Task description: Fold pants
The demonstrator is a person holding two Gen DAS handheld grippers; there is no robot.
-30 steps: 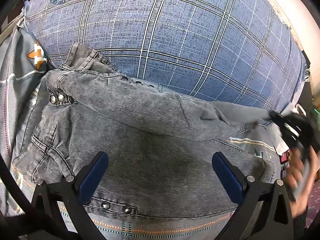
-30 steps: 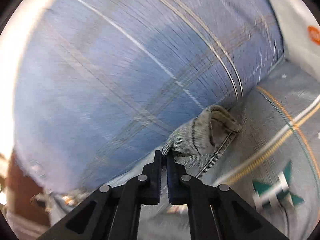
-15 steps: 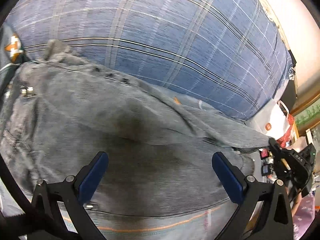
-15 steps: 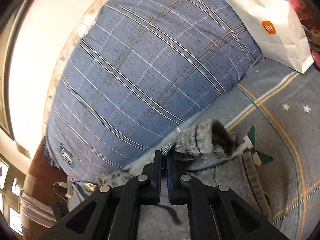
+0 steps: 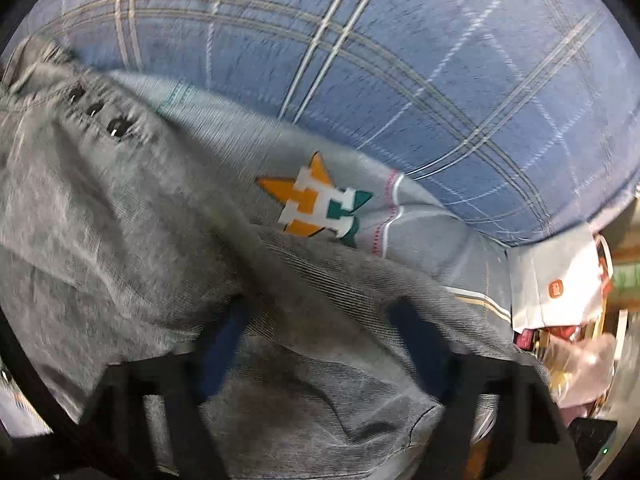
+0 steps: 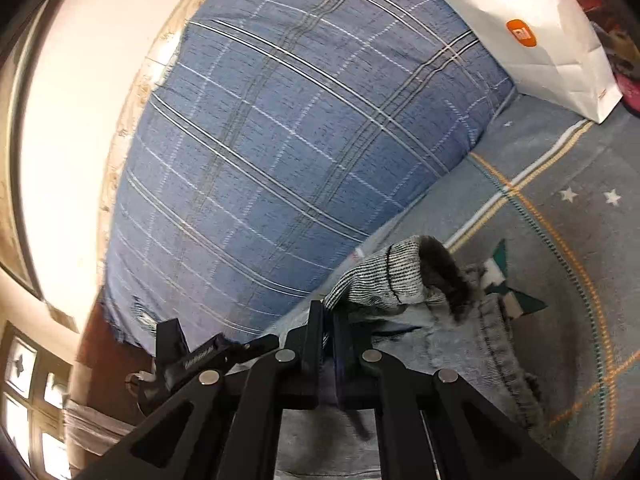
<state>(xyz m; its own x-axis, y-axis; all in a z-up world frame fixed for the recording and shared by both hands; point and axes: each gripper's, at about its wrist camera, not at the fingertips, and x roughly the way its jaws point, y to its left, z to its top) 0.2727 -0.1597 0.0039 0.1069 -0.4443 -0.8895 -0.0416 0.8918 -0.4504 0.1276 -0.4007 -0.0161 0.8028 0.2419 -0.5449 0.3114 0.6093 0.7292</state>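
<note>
Grey denim pants [image 5: 120, 240] lie spread on a grey-blue bedsheet [image 5: 420, 216], with the fly buttons at upper left. My left gripper [image 5: 320, 340] points steeply down over them. Its jaws are closing, and a raised fold of the pants runs between its blurred blue pads [image 5: 224, 340]; I see no firm pinch. In the right wrist view my right gripper [image 6: 326, 312] is shut on a pant leg just behind the cuff [image 6: 400, 272]. The cuff stands up, turned inside out, above more denim [image 6: 460, 344] on the sheet.
A big blue plaid pillow [image 6: 300, 140] fills the far side of the bed against a pale wall [image 6: 80, 100]. A white paper bag [image 6: 540, 40] with an orange logo stands by the pillow's end. Clutter [image 5: 576, 352] lies past the bed's right edge.
The left view has slid right along the pants, bringing the star emblem on the sheet into sight, and its jaws have narrowed. The right gripper carried the cuff over the pants, then stayed still.
</note>
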